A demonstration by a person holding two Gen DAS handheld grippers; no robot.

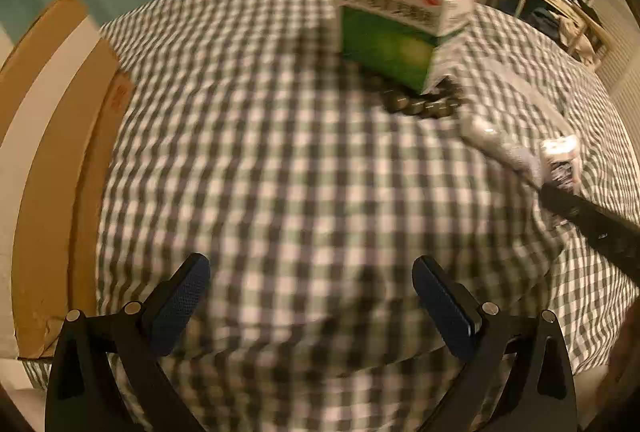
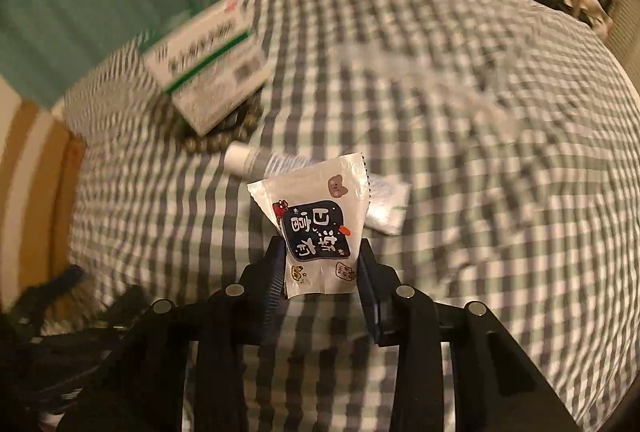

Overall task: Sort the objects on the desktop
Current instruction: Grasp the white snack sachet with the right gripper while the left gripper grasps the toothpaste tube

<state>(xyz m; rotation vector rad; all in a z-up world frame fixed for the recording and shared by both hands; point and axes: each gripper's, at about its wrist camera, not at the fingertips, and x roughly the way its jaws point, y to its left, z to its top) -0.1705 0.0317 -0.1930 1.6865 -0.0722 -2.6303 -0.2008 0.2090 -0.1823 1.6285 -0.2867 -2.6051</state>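
Gripping a small white snack packet (image 2: 320,232) by its lower part, the right gripper (image 2: 322,264) had its jaws clenched on the packet's two sides, above the checked cloth of the worktop (image 2: 480,152). Just behind the packet lay a white tube (image 2: 256,162), and beyond it a green-and-white box (image 2: 208,80) rested on a string of dark beads (image 2: 216,144). The left gripper (image 1: 310,292) hovered over bare cloth with its jaws released and nothing between them.

Matt green-and-white checked cloth tablecloth (image 2: 460,112), glossy white plastic snack sachet (image 2: 320,228), smooth green-and-white cardboard box (image 1: 396,32), matt brown corrugated cardboard (image 1: 60,160) at left
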